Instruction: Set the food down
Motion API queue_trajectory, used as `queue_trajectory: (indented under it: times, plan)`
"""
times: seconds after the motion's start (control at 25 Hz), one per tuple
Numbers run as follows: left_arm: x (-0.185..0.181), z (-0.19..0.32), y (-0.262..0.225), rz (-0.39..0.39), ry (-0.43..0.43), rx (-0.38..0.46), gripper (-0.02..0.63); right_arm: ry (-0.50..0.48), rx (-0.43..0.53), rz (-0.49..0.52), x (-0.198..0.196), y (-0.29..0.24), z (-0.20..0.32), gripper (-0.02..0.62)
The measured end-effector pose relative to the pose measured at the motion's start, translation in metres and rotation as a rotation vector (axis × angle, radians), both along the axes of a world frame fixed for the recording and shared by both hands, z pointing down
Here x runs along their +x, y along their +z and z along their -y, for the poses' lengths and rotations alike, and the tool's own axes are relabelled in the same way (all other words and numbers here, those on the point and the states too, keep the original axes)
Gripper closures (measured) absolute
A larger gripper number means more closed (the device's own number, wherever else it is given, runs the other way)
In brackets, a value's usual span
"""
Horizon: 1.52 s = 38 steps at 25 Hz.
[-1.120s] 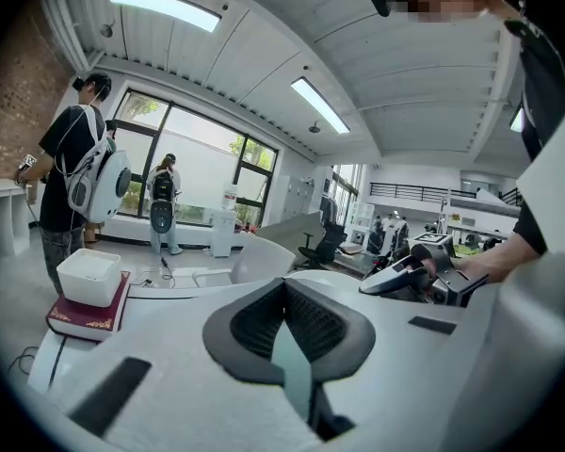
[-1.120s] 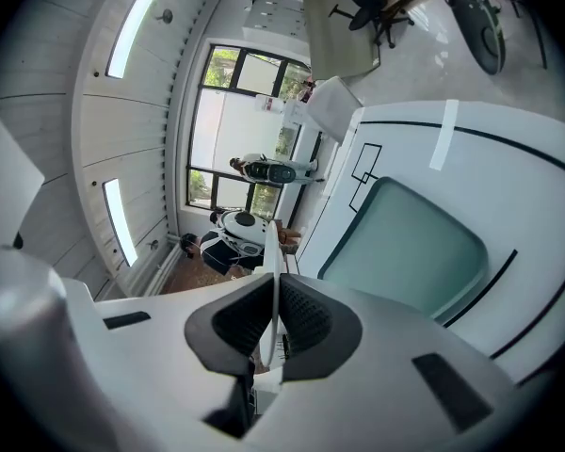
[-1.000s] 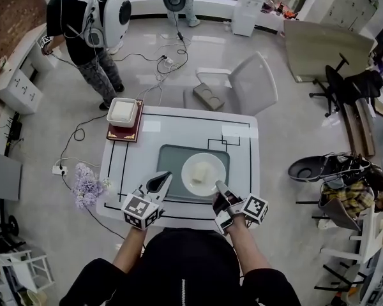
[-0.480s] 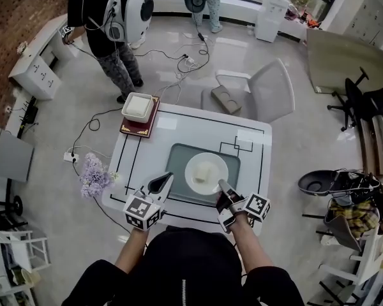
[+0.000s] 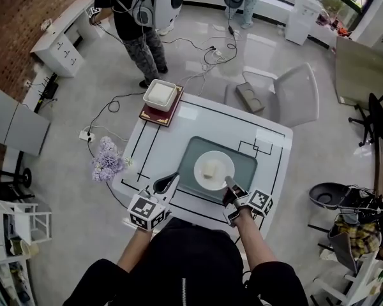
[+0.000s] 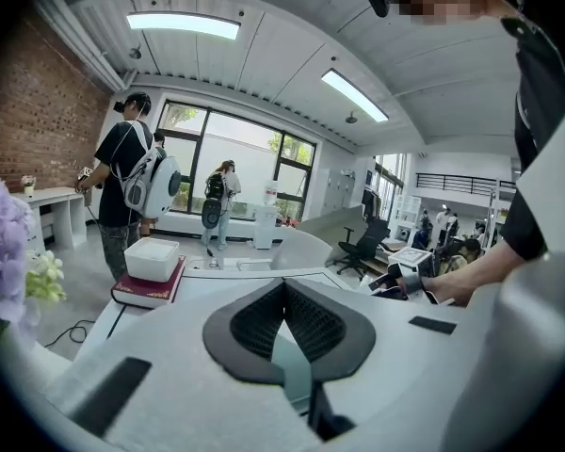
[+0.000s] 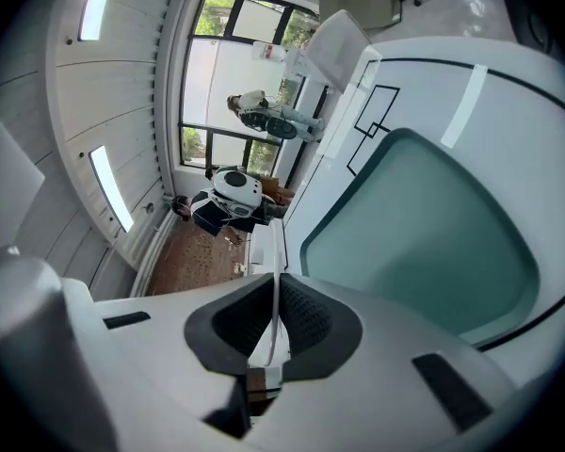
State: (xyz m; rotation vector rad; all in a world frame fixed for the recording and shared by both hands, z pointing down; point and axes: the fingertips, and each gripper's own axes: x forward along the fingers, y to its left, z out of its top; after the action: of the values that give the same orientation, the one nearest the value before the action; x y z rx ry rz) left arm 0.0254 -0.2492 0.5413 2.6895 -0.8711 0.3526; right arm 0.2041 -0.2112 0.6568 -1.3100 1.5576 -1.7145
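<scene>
Table (image 5: pixel 172 144): plate (image 5: pixel 224 161), box (image 5: pixel 160 95), book (image 5: pixel 154 116), flowers (image 5: pixel 108 162)

A white box (image 5: pixel 160 95) sits on a red book (image 5: pixel 158 115), purple flowers (image 5: pixel 107 161) apart.

R hand-held gripper (image 7: pixel 275 285) pinching plate (image 7: pixel 271 246) edge-on; teal mat (image 7: pixel 424 243) below.

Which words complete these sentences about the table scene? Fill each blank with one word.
1. The right gripper is shut on the rim of a white ____.
2. The white container stands on a dark red ____.
3. In the head view, beside the left edge of the white table are purple ____.

Missing words: plate; book; flowers.
</scene>
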Motion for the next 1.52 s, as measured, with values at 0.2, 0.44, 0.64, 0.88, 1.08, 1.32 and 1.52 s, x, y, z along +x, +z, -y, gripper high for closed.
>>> queue_trajectory:
  times: [0.2,0.44,0.64,0.88,1.08,1.32,1.52]
  plan:
    - [-0.012,-0.009,0.005,0.023,-0.036,-0.015,0.601,-0.031,-0.038,-0.009,-0.004,0.030,0.010,0.577]
    - [-0.025,-0.021,0.011,0.035,-0.067,-0.039,0.601,-0.057,-0.083,-0.035,-0.005,0.062,0.018,0.576]
    - [-0.031,-0.024,0.013,0.041,-0.086,-0.046,0.600,-0.072,-0.118,-0.050,-0.009,0.081,0.021,0.577]
    - [-0.033,-0.026,0.012,0.047,-0.093,-0.044,0.601,-0.074,-0.135,-0.056,-0.011,0.092,0.023,0.577]
    - [-0.038,-0.027,0.012,0.052,-0.096,-0.047,0.601,-0.071,-0.150,-0.071,-0.010,0.103,0.024,0.577]
    - [-0.037,-0.025,0.014,0.049,-0.091,-0.052,0.600,-0.070,-0.177,-0.110,-0.004,0.109,0.024,0.577]
    - [-0.033,-0.020,0.012,0.038,-0.075,-0.050,0.601,-0.072,-0.198,-0.166,-0.001,0.111,0.026,0.575]
